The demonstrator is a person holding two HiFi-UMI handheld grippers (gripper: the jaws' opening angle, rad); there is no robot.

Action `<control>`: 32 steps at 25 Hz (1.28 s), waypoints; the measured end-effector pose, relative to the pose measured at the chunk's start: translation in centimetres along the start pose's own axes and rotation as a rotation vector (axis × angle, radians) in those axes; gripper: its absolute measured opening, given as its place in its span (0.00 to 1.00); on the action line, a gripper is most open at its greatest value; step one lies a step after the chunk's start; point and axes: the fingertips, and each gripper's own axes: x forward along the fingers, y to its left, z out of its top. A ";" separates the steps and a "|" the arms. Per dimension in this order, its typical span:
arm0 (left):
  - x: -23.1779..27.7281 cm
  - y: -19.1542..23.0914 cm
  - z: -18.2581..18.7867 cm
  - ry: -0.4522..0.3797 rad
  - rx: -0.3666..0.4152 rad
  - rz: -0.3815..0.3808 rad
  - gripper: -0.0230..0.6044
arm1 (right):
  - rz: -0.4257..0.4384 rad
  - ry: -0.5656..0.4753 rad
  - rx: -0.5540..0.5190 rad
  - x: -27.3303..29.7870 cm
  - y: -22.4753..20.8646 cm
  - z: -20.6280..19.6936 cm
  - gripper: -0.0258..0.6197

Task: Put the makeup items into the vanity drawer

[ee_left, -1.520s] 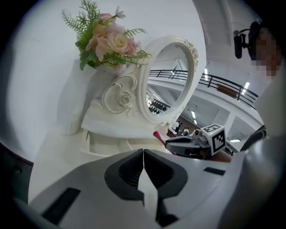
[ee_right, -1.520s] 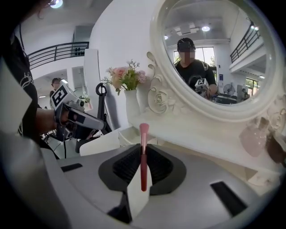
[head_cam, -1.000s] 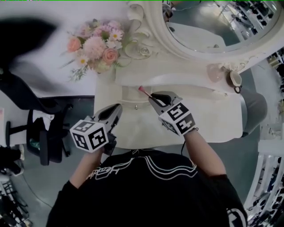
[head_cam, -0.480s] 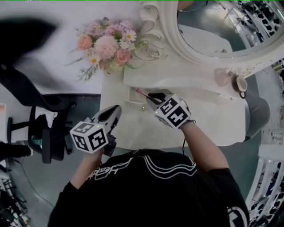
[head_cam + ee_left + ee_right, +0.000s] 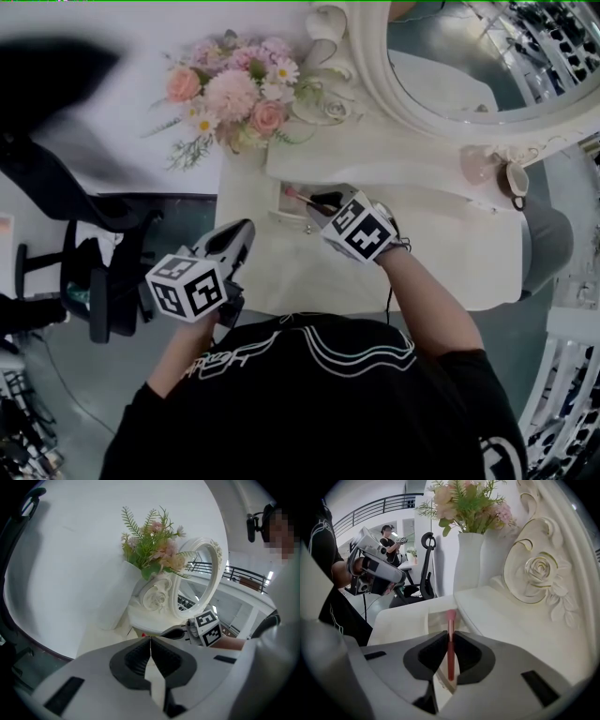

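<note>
My right gripper (image 5: 316,203) is shut on a slim makeup brush (image 5: 450,656) with a red handle and a pink tip (image 5: 292,192). The tip points down over the open vanity drawer (image 5: 438,618), a shallow cream recess at the left end of the vanity's raised shelf. In the right gripper view the brush stands upright between the pads of that gripper (image 5: 450,637). My left gripper (image 5: 246,229) hangs shut and empty over the front left of the cream vanity top (image 5: 281,272); its jaws (image 5: 150,640) meet with nothing between them.
A white vase of pink flowers (image 5: 234,94) stands just behind the drawer. The oval mirror (image 5: 469,56) with its carved rose frame (image 5: 536,571) rises at the back right. Small pink and white items (image 5: 478,164) sit at the vanity's right end. A black office chair (image 5: 94,281) stands to the left.
My right gripper has come down and to the left with the brush, bringing its pink tip over the drawer. The left gripper has hardly moved.
</note>
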 end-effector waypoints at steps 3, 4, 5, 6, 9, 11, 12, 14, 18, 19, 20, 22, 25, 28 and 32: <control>0.1 0.2 0.0 -0.001 0.001 0.000 0.08 | 0.013 -0.018 0.018 -0.2 0.2 0.2 0.14; 0.1 0.1 0.0 -0.001 0.001 -0.001 0.08 | 0.015 -0.029 0.027 -0.4 0.2 0.3 0.15; 0.2 0.1 0.0 0.001 0.002 -0.003 0.08 | 0.013 -0.039 0.034 -0.5 0.2 0.4 0.19; 0.3 -0.1 -0.1 0.004 0.002 -0.007 0.08 | 0.008 -0.047 0.038 -0.7 0.1 0.5 0.22; 0.7 -0.5 -0.3 0.016 0.010 -0.021 0.08 | -0.002 -0.072 0.044 -1.6 0.2 0.6 0.30; 1.0 -0.9 -0.4 0.022 0.015 -0.033 0.08 | -0.006 -0.095 0.056 -2.5 0.4 0.5 0.32; 1.2 -1.1 -0.4 0.026 0.017 -0.040 0.08 | -0.011 -0.104 0.062 -3.1 0.4 0.3 0.33; 1.6 -1.7 -0.6 0.034 0.023 -0.056 0.08 | -0.028 -0.120 0.076 -4.5 0.4 -0.3 0.34; 2.5 -3.2 -1.1 0.052 0.036 -0.086 0.08 | -0.081 -0.140 0.125 -7.7 -0.1 -2.7 0.35; 2.8 -3.6 -1.2 0.057 0.039 -0.094 0.08 | -0.097 -0.139 0.137 -8.4 -0.3 -3.5 0.35; 3.0 -4.0 -1.4 0.062 0.043 -0.101 0.08 | -0.112 -0.135 0.147 -9.1 -0.5 -4.4 0.35; 3.6 -4.9 -1.8 0.069 0.051 -0.116 0.08 | -0.138 -0.121 0.164 -10.2 -0.8 -6.2 0.35; 4.4 -6.4 -2.5 0.085 0.062 -0.131 0.08 | -0.168 -0.095 0.182 -11.4 -1.2 -8.9 0.35; 5.2 -7.6 -2.9 0.100 0.067 -0.135 0.08 | -0.186 -0.056 0.195 -12.0 -1.7 -11.8 0.35; 6.3 -9.0 -3.0 0.114 0.066 -0.128 0.08 | -0.172 -0.018 0.225 -12.3 -2.3 -14.9 0.35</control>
